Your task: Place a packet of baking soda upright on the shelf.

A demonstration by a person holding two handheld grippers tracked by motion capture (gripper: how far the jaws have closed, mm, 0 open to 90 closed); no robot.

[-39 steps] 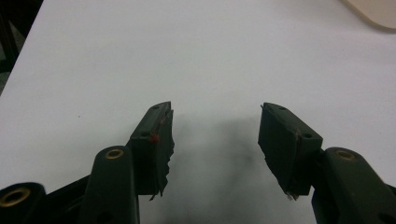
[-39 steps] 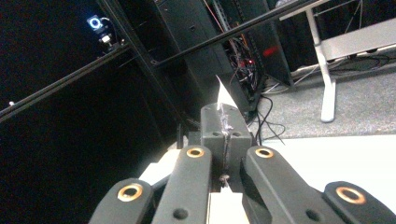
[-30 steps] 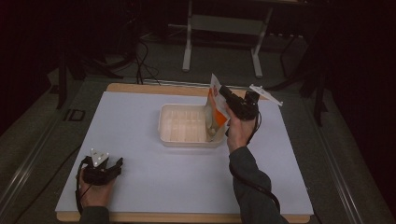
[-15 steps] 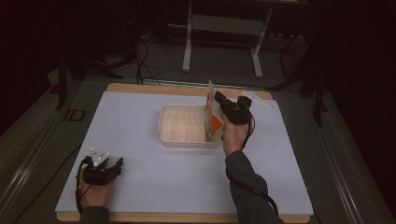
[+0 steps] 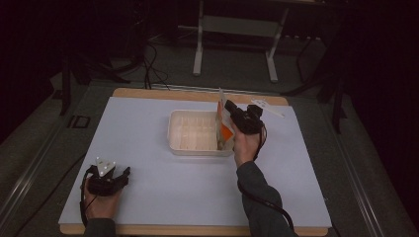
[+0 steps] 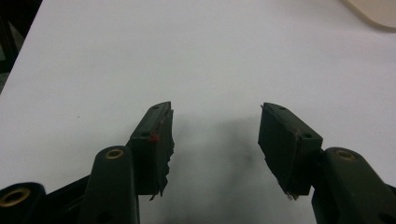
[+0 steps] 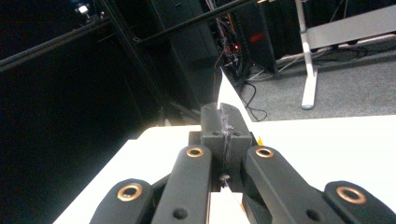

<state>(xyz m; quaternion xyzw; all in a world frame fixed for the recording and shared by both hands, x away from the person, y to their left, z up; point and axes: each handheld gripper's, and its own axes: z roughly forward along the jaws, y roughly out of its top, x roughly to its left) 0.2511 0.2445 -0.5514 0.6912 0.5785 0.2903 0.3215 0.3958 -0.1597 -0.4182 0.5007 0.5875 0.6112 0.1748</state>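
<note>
The white-and-orange packet (image 5: pixel 225 123) stands on edge, long axis upright, at the right end of the plastic tub (image 5: pixel 197 132) mid-table, pinched by the closed right hand-held gripper (image 5: pixel 231 107) directly above (left hand-held gripper (image 5: pixel 120 174) idles open near the front-left corner).

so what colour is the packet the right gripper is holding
White with an orange patch, the packet shows best in the high view.

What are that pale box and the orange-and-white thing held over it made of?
The box looks like milky, translucent plastic: ribbed floor, rounded rim, dull sheen. The packet pinched edge-on by the right gripper seems thin printed film or paper, flat and sheet-like; which one, I cannot tell.
</note>
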